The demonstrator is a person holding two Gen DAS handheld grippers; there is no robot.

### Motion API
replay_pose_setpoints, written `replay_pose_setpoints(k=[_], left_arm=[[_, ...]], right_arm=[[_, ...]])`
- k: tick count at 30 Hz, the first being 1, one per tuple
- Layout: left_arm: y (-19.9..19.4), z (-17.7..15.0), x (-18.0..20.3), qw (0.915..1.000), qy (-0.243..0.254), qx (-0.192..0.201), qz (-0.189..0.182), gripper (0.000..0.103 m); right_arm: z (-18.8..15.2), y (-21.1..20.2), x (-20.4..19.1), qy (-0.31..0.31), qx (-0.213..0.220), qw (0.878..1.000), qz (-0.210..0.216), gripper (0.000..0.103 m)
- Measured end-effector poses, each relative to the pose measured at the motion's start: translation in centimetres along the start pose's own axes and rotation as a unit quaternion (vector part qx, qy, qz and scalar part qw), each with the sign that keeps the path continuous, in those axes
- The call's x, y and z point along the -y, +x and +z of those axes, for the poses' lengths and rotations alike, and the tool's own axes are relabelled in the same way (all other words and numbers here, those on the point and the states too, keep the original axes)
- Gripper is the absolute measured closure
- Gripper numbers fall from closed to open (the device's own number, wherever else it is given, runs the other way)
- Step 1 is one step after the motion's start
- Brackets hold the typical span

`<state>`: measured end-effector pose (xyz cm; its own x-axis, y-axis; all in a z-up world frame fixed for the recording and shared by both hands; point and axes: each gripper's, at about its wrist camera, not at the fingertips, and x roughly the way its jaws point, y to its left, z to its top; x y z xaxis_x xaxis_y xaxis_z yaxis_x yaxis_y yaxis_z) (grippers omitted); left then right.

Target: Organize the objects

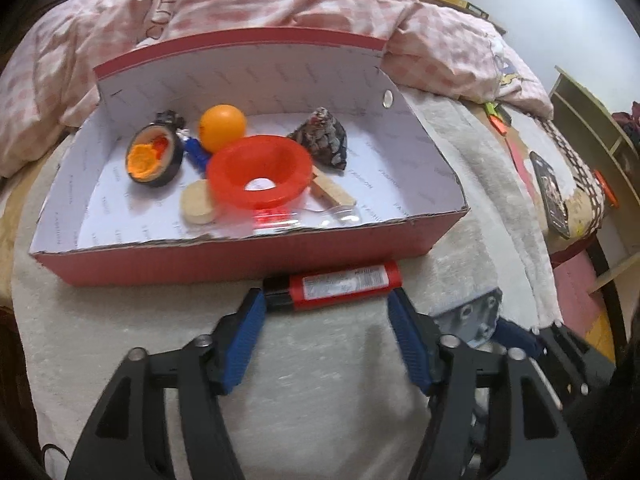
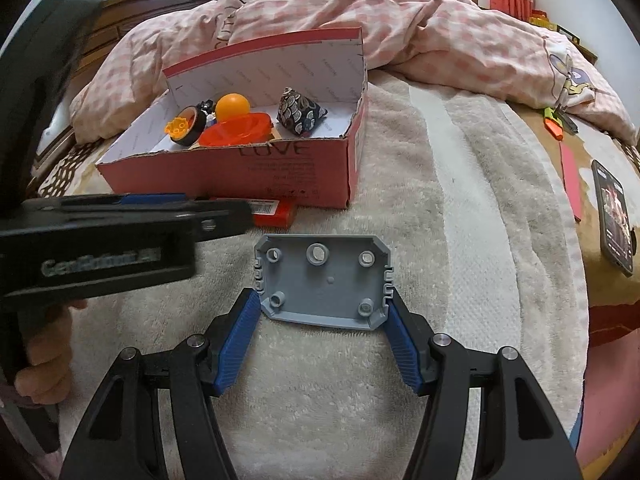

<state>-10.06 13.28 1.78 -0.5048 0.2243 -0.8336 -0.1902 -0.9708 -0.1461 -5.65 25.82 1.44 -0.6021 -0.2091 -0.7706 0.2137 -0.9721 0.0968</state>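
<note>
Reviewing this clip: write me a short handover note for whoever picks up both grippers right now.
Left gripper: open, jaws either side of the red tube, which lies on the towel against the front wall of the red box; not gripped.
Right gripper: closed on the grey plastic plate, at its near corners.
Done: orange ball, red funnel, tape roll, patterned pouch, clothespin and a pale disc are in the box.
Left: box the tube and the plate. The phone lies far right.
</note>
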Motion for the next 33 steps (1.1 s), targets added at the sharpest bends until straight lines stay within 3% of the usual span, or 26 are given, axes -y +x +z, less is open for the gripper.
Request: replay_pose_setpoints(k=[9,17,19,24,26,28,33], left_arm=[[1.8,0.7,2.3,0.9996,0.01,-0.02,0.018,0.031],[1.9,0.6,1.4,0.9998,0.005,-0.019,-0.007,0.028],[1.8,0.5,1.1,0.9998,0.008,-0.016,-0.007,0.029],[1.1,0.3,-0.4,0.9998,-0.011,-0.015,-0.007,0.045],[0.9,-0.1,-0.8,0.9998,-0.006,-0.014,0.009,0.048],[0.5,-0.5,-1.2,0.9997,-0.002,-0.01,0.021,0.048],[0.0,-0.4,-0.7,1.0,0.003,-0.005,0.006,0.043]], right_arm=[[-0.5,-0.2,0.0,-0.008,0.002,1.0,0.002,0.04],[-0.7,-0.4,0.1,-0.006,0.004,1.0,0.01,0.041],[-0.8,-0.4,0.1,-0.007,0.004,1.0,0.01,0.041],[-0.8,-0.5,0.1,-0.006,0.003,1.0,0.012,0.041],[-0.8,-0.5,0.1,-0.007,0.004,1.0,0.012,0.041],[-0.8,-0.5,0.1,-0.007,0.003,1.0,0.012,0.041],[-0.8,-0.5,0.0,-0.008,0.003,1.0,0.011,0.041]])
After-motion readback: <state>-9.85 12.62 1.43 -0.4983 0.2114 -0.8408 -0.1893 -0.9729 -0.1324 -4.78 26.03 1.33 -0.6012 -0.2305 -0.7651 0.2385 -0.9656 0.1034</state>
